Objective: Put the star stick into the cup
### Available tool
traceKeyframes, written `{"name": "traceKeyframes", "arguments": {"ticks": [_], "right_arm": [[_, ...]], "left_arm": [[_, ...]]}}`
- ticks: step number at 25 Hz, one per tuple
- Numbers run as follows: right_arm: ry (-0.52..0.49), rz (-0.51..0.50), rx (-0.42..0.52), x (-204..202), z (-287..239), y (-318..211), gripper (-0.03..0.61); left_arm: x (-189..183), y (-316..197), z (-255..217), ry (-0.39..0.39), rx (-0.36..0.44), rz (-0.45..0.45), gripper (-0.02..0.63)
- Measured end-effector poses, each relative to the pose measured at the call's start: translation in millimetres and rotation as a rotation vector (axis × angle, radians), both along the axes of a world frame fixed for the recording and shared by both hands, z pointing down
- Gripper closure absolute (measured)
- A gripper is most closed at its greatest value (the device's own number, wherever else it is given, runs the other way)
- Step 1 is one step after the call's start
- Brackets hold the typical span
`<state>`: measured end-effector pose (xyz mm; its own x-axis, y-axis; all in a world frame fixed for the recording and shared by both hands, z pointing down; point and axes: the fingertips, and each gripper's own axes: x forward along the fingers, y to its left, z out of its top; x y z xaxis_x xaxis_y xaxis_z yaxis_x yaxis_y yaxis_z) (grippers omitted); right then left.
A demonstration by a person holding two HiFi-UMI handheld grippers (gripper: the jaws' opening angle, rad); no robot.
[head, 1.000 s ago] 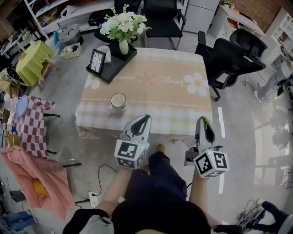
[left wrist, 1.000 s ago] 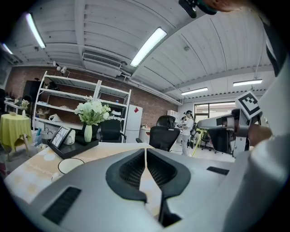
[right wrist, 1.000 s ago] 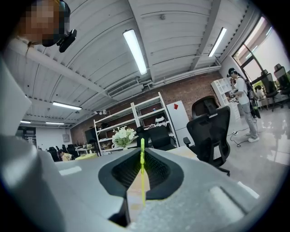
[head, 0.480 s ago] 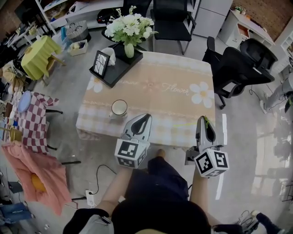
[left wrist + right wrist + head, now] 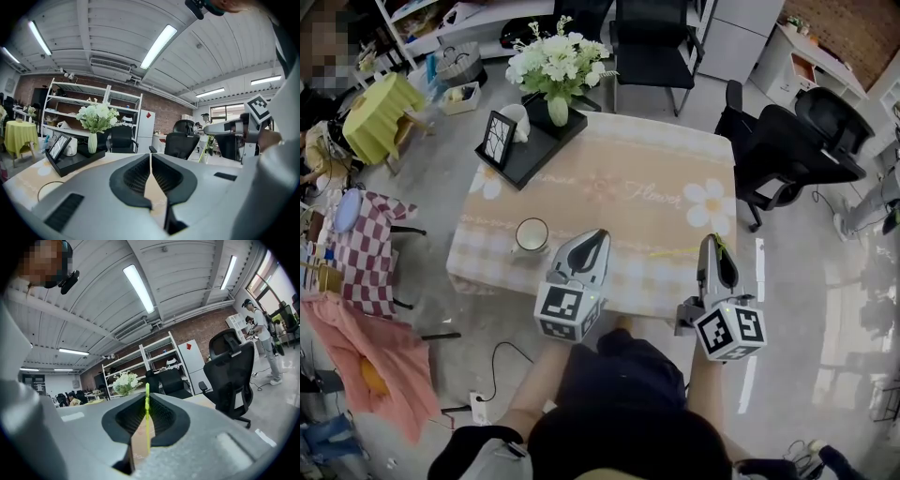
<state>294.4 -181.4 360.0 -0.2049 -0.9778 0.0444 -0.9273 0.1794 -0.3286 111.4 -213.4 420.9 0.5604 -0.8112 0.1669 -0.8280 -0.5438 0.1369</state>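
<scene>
A white cup [image 5: 531, 234] stands near the front left edge of the table [image 5: 619, 192]. My right gripper [image 5: 716, 244] hovers over the table's front right edge, shut on a thin yellow-green star stick [image 5: 147, 427]. The stick stands upright between the pads in the right gripper view, and its green end [image 5: 721, 248] shows at the jaw tips. My left gripper [image 5: 597, 237] is just right of the cup, over the front edge. It is shut, its tips [image 5: 150, 158] meet, and nothing is between them.
A black tray [image 5: 523, 155] at the table's back left holds a vase of white flowers [image 5: 555, 66], a picture frame [image 5: 497, 139] and a white pot. Black office chairs [image 5: 787, 141] stand right of and behind the table. A cable and a power strip [image 5: 478, 401] lie on the floor.
The table and cup have slid lower and leftward in the head view. Both grippers keep their places and stay shut, the right one still holding the stick.
</scene>
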Motion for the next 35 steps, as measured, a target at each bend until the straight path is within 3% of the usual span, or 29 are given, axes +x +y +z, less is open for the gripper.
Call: {"name": "traceKeyframes", "arguments": {"ticks": [9,24,35], "right_arm": [[-0.007,-0.003,0.025,26.9,-0.8,-29.1,0.558],[-0.027,-0.061,0.020,33.9,8.1,-53.8,0.558],[-0.045,0.013,0.011,34.9,0.1,-58.0,0.558]], "left_arm": [[17.5,-24.7,-1.0,-0.009,0.025,-0.025,0.594],[20.1,-37.1,7.0,-0.015,0.020,-0.089,0.594],[14.2,-47.1,-7.6,-0.043,0.014,-0.029,0.594]]}}
